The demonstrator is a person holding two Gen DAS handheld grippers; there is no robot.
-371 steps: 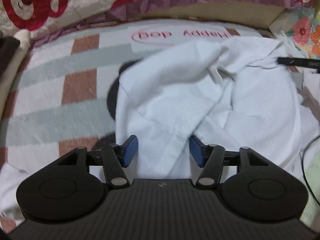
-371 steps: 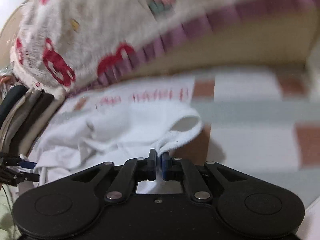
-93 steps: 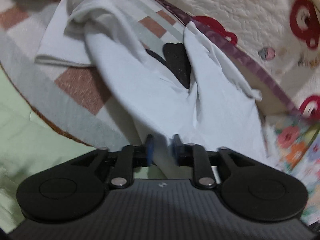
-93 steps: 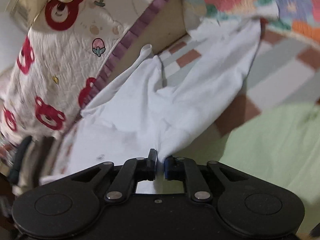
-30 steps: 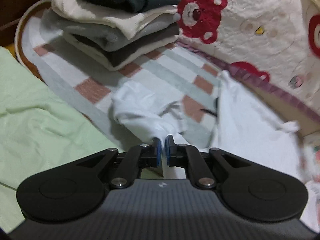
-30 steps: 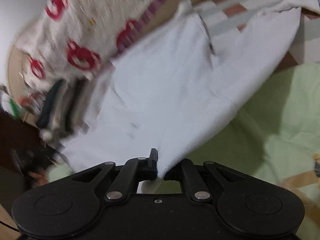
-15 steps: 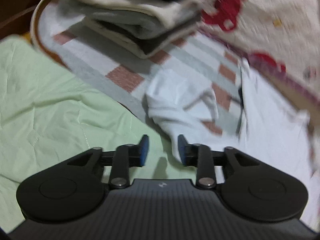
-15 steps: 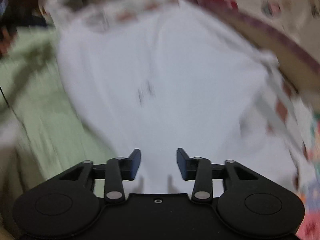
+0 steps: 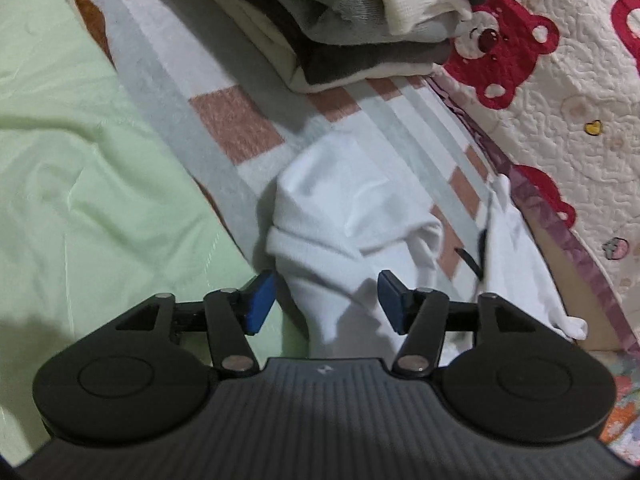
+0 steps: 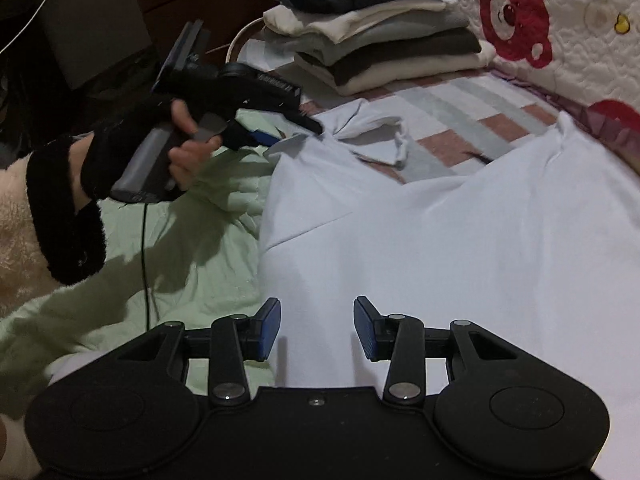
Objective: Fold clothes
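A white shirt [image 10: 460, 240] lies spread on the bed, its body flat and smooth in the right wrist view. Its crumpled sleeve [image 9: 344, 216] fills the middle of the left wrist view. My left gripper [image 9: 326, 300] is open, its blue pads on either side of the sleeve's cloth without pinching it. From the right wrist view the same left gripper [image 10: 292, 128] shows at the shirt's far left corner, held by a hand [image 10: 184, 152] in a black glove. My right gripper [image 10: 316, 328] is open just above the shirt's near edge, holding nothing.
A stack of folded clothes [image 10: 380, 28] stands at the back on the checked blanket [image 9: 240, 120]. A light green sheet [image 9: 80, 200] covers the near left. A bear-print quilt [image 10: 560, 20] rises along the right. A cable [image 10: 144, 264] trails over the green sheet.
Both grippers have opened and let go of the white shirt they held a second ago. The shirt now lies flat on the bed. The right wrist view has steadied.
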